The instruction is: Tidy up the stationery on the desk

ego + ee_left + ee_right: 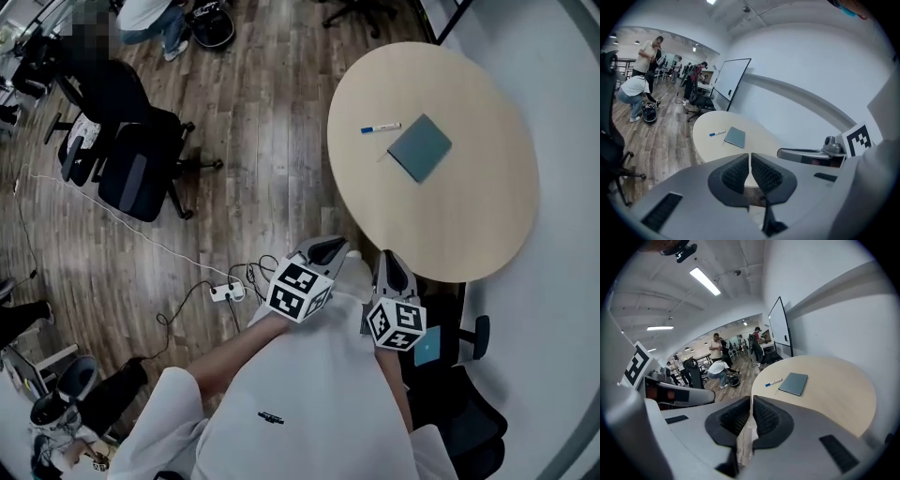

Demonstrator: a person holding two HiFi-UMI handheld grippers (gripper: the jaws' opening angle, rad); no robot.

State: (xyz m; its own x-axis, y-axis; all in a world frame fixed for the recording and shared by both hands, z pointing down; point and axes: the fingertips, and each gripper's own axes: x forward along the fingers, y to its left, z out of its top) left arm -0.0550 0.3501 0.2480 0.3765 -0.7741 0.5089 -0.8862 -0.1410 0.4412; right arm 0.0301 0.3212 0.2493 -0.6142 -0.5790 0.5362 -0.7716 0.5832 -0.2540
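Bright, even ceiling-strip lighting (705,281); sharp pictures, fisheye-curved with dark corners.

Both forearms (242,345) are bent and drawn in at the lower centre of the head view. The left gripper (326,249) and right gripper (394,266) sit side by side, each with jaws pressed together.

Grey-blue notebook (419,147), blue-capped white marker (381,127)

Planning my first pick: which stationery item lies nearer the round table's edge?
The white-and-blue marker, close to the floor-side edge; the grey notebook beside it lies further in.
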